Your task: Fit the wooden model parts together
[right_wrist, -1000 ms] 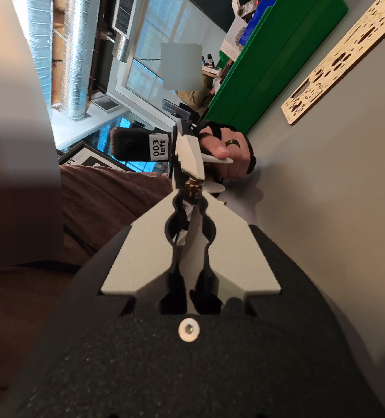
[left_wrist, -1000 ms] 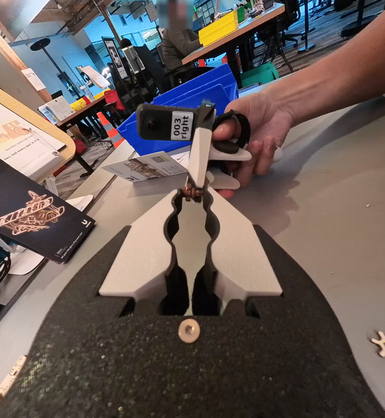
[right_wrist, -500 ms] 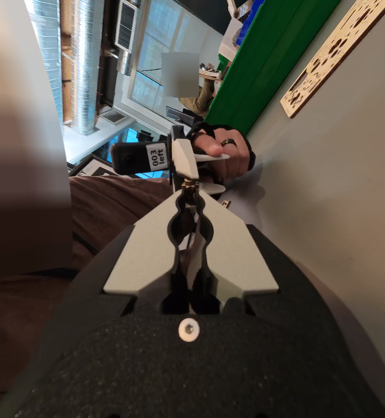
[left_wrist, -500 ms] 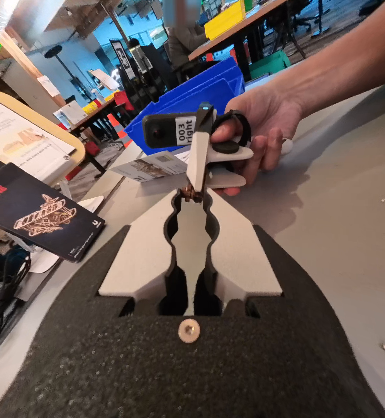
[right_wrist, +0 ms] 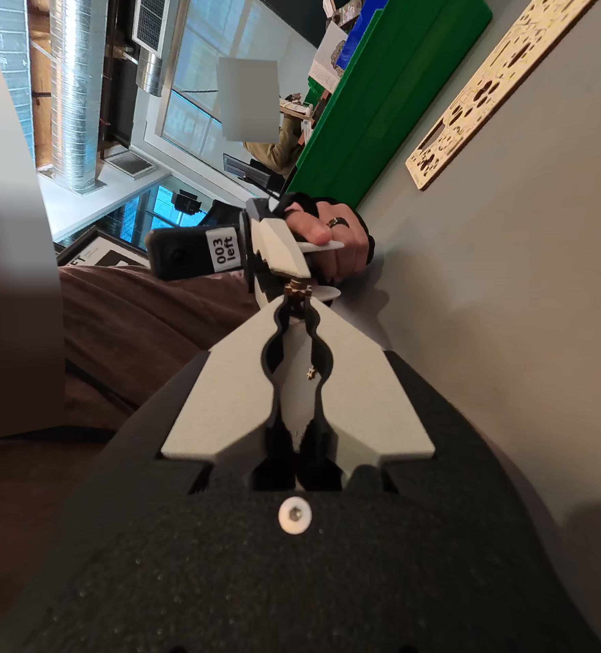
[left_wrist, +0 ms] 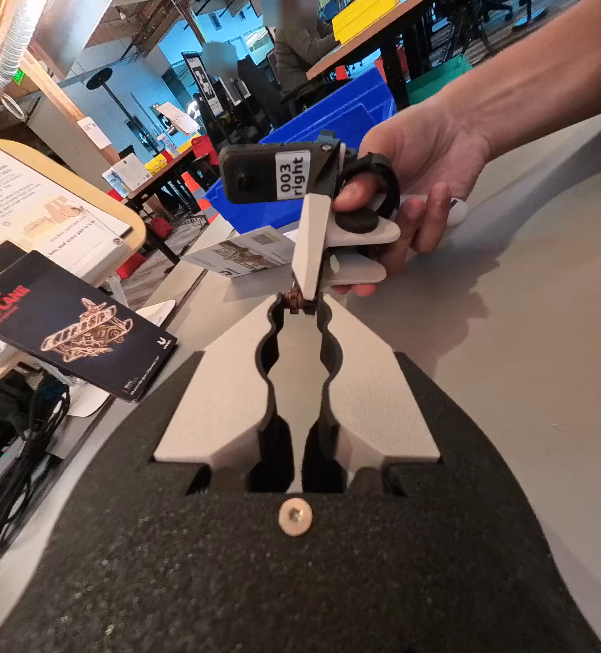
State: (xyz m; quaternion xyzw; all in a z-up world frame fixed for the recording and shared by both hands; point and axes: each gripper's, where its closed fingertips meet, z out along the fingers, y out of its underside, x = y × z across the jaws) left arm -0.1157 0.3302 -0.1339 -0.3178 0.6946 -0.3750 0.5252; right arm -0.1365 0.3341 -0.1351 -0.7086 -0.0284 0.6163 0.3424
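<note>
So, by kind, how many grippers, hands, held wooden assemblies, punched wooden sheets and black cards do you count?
Grippers: 2 (left gripper, right gripper)
Hands: 2 (right hand, left hand)
Held wooden assembly: 1
Punched wooden sheet: 1
Black card: 1
Total: 7

Grey table (left_wrist: 504,353) lies bare right of the left gripper (left_wrist: 297,304). To its left, a black box (left_wrist: 76,328) and cables (left_wrist: 19,441) crowd the edge. Ahead, a blue bin (left_wrist: 327,116) and leaflet (left_wrist: 246,252) block passage.
</note>
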